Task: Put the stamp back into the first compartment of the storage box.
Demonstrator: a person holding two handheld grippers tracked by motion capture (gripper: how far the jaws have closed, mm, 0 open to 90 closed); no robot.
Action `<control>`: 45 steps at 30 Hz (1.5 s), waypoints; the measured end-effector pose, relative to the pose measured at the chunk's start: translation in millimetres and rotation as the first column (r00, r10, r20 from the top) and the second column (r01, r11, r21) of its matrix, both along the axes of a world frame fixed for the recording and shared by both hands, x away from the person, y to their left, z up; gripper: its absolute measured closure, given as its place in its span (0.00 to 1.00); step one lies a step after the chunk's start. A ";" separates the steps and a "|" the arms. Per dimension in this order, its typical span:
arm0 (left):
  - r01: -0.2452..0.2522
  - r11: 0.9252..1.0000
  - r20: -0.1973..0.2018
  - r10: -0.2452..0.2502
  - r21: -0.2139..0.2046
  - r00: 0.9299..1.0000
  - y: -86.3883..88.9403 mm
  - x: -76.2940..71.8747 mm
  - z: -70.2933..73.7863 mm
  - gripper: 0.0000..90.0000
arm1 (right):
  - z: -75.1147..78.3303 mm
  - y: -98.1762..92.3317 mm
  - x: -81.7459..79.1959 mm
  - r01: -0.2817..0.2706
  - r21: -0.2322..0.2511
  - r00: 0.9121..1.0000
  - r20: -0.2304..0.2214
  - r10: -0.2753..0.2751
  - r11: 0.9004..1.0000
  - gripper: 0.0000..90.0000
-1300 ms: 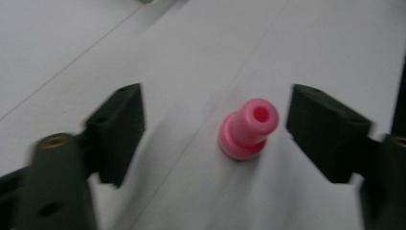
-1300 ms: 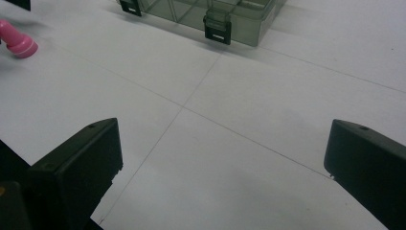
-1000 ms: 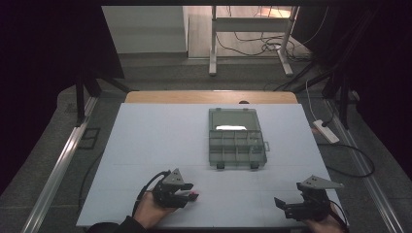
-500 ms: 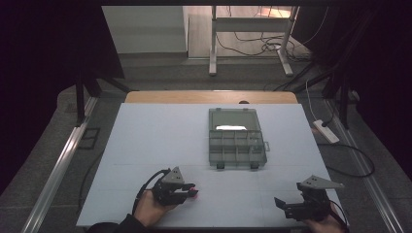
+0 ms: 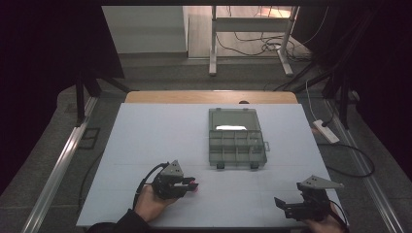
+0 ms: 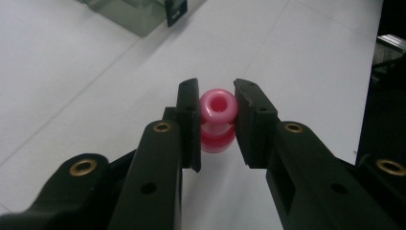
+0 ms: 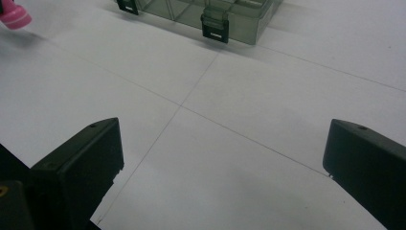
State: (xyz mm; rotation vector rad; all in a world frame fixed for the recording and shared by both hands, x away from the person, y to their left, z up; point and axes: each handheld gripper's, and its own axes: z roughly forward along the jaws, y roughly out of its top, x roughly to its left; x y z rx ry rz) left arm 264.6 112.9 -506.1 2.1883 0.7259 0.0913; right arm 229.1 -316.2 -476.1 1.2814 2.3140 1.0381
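Now your left claw [image 6: 216, 117] pinches a pink bead [image 6: 218, 106], its jaws pressed to the bead's two sides with the hole facing up toward the camera; a darker pink shape [image 6: 218, 139] sits just beneath it, whether a second bead or a reflection you cannot tell. From above, the left claw [image 5: 190, 184] rests low at the near left of the white surface [image 5: 145, 141]. Hold that squeeze even, since a round glossy bead looks ready to squirt out if one jaw leads. Beyond it, toward the middle, the compartment box [image 5: 236, 138] lies open, lid tipped back. Carry the bead level over a free cell and lower before letting go. Your right claw [image 5: 290, 208] waits spread wide and empty at the near right, well apart from the box.
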 end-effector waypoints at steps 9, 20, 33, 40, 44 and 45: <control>-0.026 1.000 0.002 0.026 -0.006 1.000 -1.2 15.6 10.1 0.80 | -0.1 -0.1 0.2 0.006 0.001 1.000 -0.002 -0.006 1.000 0.00; -0.056 0.998 0.012 0.056 -0.012 0.998 1.7 33.3 24.6 0.80 | -0.2 -0.2 0.3 0.008 -0.001 1.000 -0.001 -0.008 1.000 0.00; -0.090 0.996 0.014 0.090 -0.009 0.996 -1.5 61.1 37.1 0.80 | -0.1 -0.5 0.4 0.009 -0.004 1.000 -0.003 -0.009 1.000 0.00; -0.105 0.994 0.015 0.105 -0.008 0.994 -5.7 76.4 42.2 0.80 | -0.1 -0.5 0.4 0.010 -0.003 1.000 -0.003 -0.010 1.000 0.00; -0.108 0.994 0.019 0.109 -0.012 0.994 -9.3 84.9 46.1 0.80 | 0.0 -0.7 0.3 0.009 -0.002 1.000 -0.003 -0.009 1.000 0.00; -0.108 0.994 0.019 0.109 -0.012 0.994 -9.3 84.9 46.1 0.80 | 0.0 -0.8 0.3 0.009 -0.001 1.000 -0.002 -0.009 1.000 0.00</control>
